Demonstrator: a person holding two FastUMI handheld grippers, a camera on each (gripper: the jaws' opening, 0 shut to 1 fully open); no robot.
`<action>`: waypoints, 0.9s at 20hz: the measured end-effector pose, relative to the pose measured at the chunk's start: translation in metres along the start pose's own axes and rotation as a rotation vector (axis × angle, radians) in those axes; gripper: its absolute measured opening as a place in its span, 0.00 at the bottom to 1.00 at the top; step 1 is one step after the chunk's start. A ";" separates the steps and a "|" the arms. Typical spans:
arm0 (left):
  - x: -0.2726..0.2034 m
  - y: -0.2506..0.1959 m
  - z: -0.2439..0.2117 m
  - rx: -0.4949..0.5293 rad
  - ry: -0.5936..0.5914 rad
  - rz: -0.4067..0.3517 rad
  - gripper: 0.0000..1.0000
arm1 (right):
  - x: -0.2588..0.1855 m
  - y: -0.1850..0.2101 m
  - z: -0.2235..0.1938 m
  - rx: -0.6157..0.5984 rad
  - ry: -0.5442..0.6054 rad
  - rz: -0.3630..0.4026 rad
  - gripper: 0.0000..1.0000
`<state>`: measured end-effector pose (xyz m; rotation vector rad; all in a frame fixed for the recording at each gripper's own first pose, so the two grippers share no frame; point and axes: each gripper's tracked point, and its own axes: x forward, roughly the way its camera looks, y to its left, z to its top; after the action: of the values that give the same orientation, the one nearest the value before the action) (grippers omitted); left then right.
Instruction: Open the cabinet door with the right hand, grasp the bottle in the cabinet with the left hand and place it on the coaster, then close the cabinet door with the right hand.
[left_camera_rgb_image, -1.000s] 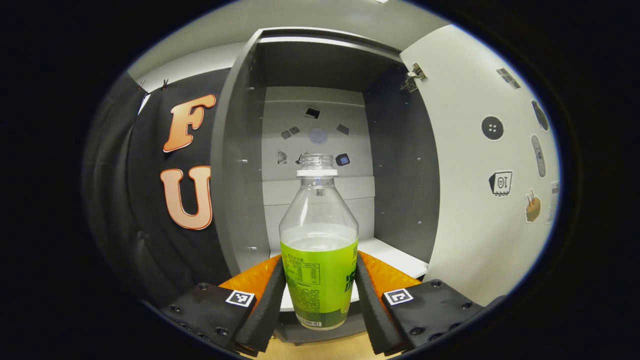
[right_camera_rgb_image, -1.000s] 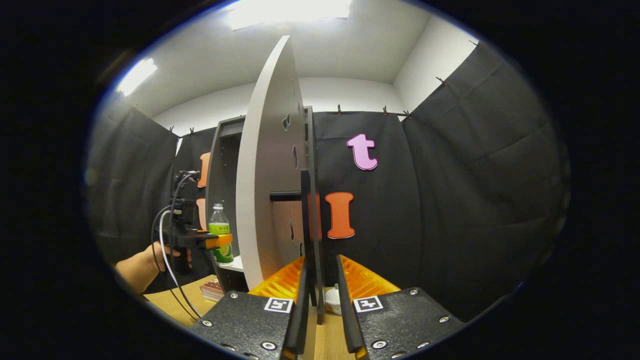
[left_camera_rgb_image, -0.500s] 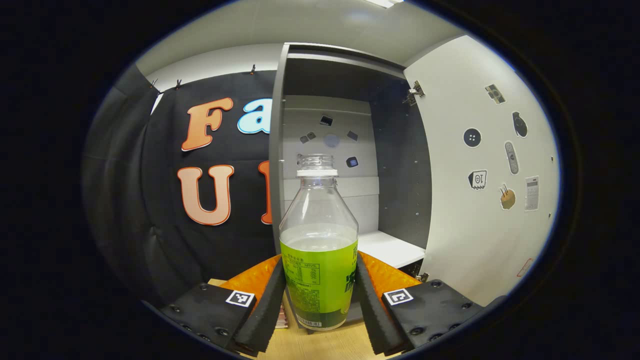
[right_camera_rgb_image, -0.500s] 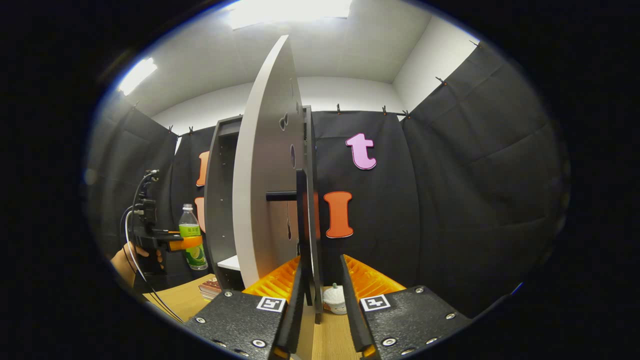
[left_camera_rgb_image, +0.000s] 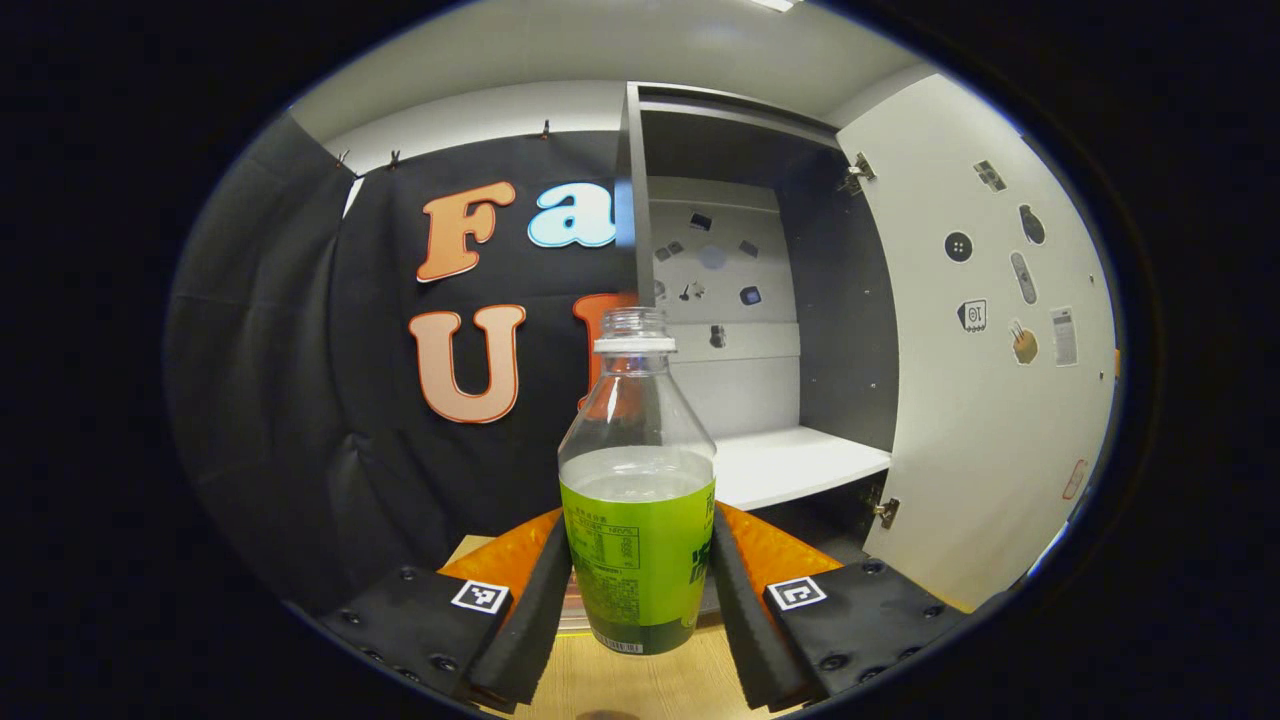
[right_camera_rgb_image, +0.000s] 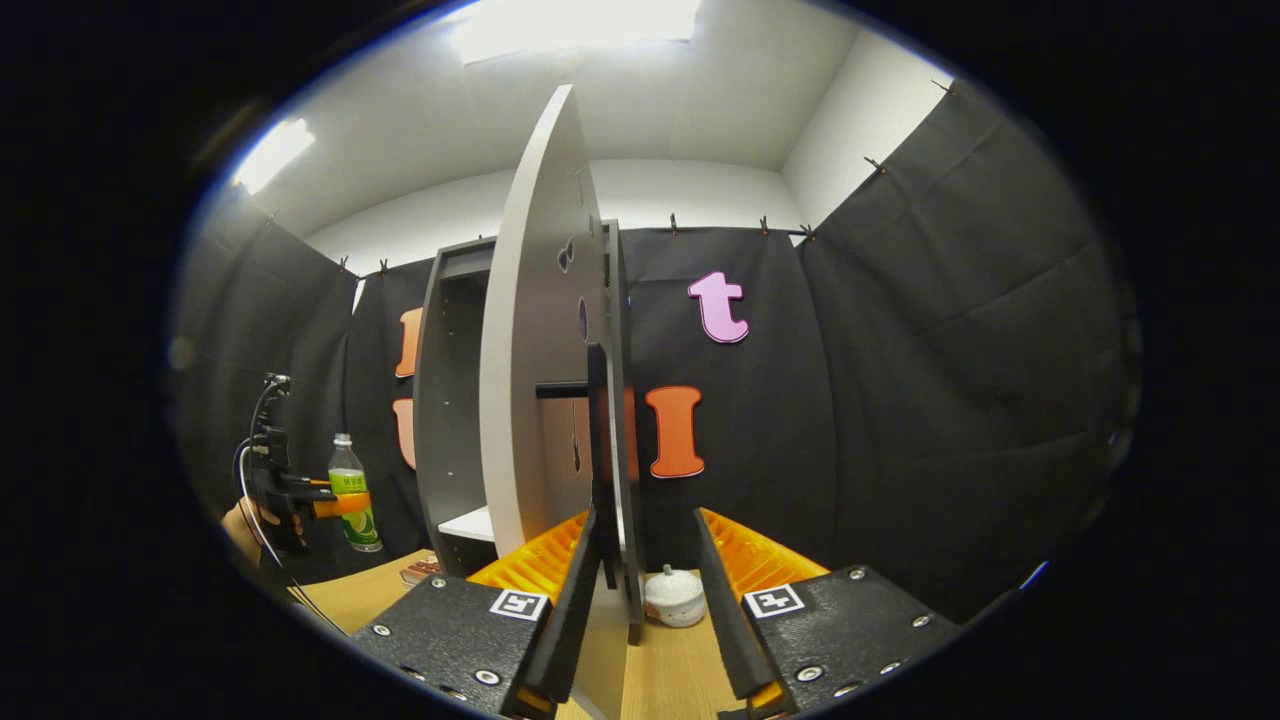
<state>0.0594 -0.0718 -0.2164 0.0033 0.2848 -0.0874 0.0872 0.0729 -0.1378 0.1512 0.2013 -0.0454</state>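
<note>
The clear bottle with a green label and no cap stands upright between the fingers of my left gripper, which is shut on its label. It hangs just above the wooden table, outside and left of the open cabinet. In the right gripper view the same bottle sits in that gripper, held by a hand. My right gripper is open, with the white door's edge and its black bar handle between the spread fingers.
The door swings out to the right of the white shelf. A small white lidded pot sits on the table beyond my right fingers. A flat reddish stack lies by the cabinet's foot.
My left gripper has carried the bottle out of the cabinet, leftward and lower toward the table. My right gripper's fingers have spread apart off the door handle.
</note>
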 end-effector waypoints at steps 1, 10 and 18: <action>-0.002 0.003 -0.010 -0.006 0.014 0.003 0.79 | -0.005 -0.001 0.000 -0.003 0.004 -0.002 0.58; -0.023 0.036 -0.099 -0.077 0.092 0.048 0.80 | -0.035 -0.010 0.007 0.038 -0.038 -0.020 0.65; -0.035 0.061 -0.194 -0.108 0.165 0.079 0.80 | -0.033 -0.021 0.008 0.049 -0.046 -0.040 0.66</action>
<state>-0.0227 -0.0047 -0.3937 -0.0860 0.4537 0.0075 0.0552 0.0517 -0.1269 0.1944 0.1577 -0.0937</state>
